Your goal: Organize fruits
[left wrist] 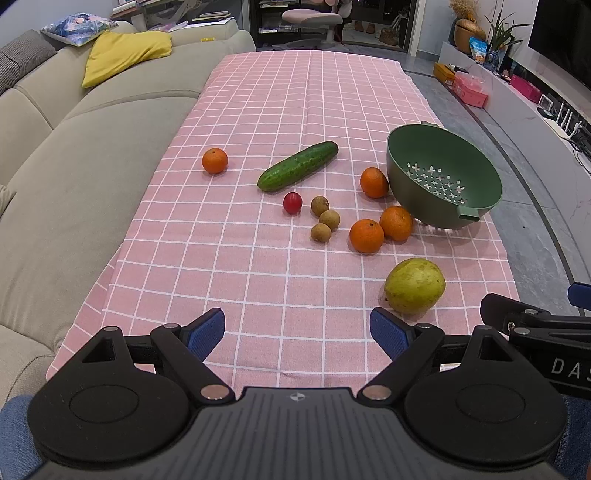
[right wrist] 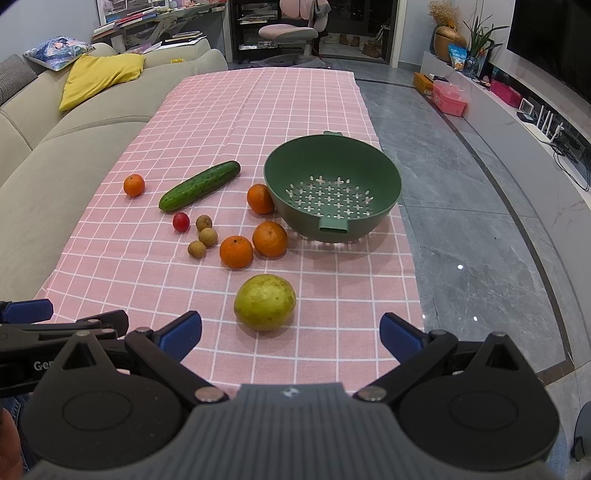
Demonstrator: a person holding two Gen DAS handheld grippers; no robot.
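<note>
A green colander [left wrist: 443, 173] [right wrist: 332, 184] stands empty on the pink checked tablecloth [left wrist: 295, 110] [right wrist: 258, 110]. Left of it lie three oranges [left wrist: 366, 236] [right wrist: 236, 252], a fourth orange [left wrist: 214, 160] [right wrist: 134, 185] far left, a cucumber [left wrist: 297, 166] [right wrist: 199, 186], a red cherry tomato [left wrist: 292, 202] [right wrist: 181, 222], three brown longans [left wrist: 328, 218] [right wrist: 207, 236] and a yellow-green guava [left wrist: 414, 285] [right wrist: 265, 302]. My left gripper [left wrist: 297, 334] is open and empty near the front edge. My right gripper [right wrist: 291, 336] is open and empty just short of the guava.
A beige sofa [left wrist: 92, 147] [right wrist: 55, 140] runs along the table's left side. Grey floor [right wrist: 461, 221] lies to the right, with a low TV shelf [right wrist: 517, 110] beyond. An office chair [right wrist: 288, 33] stands past the table's far end.
</note>
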